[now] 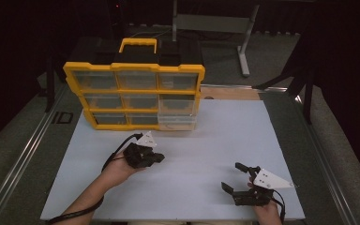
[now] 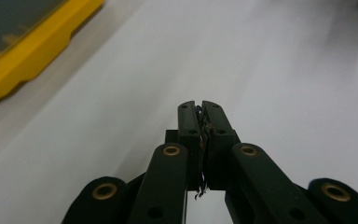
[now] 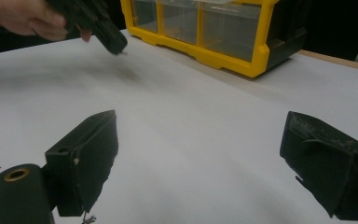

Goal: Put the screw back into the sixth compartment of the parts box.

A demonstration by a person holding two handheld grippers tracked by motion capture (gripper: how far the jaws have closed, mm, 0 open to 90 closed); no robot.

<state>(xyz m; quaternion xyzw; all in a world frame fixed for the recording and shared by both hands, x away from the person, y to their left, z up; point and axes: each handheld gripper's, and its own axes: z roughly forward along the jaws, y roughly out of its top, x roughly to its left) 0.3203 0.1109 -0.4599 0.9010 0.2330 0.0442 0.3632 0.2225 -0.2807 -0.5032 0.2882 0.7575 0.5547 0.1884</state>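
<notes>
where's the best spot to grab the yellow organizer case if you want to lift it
Probably the yellow handle on the far top edge of the organizer case. It is an open loop standing clear of the body, so a jaw can pass through it. Come from above and behind. The open right gripper suits this better than the left gripper, whose jaws are shut. The clear front lid offers no edge to pinch.

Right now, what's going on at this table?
A person sits at a white table with a two-jaw gripper in each hand. The left gripper is shut with nothing clamped between its pads, held just in front of a yellow drawer organizer at the table's far side. One clear drawer at the organizer's lower right sticks out slightly. The right gripper rests near the table's front edge with its jaws wide open and empty.
</notes>
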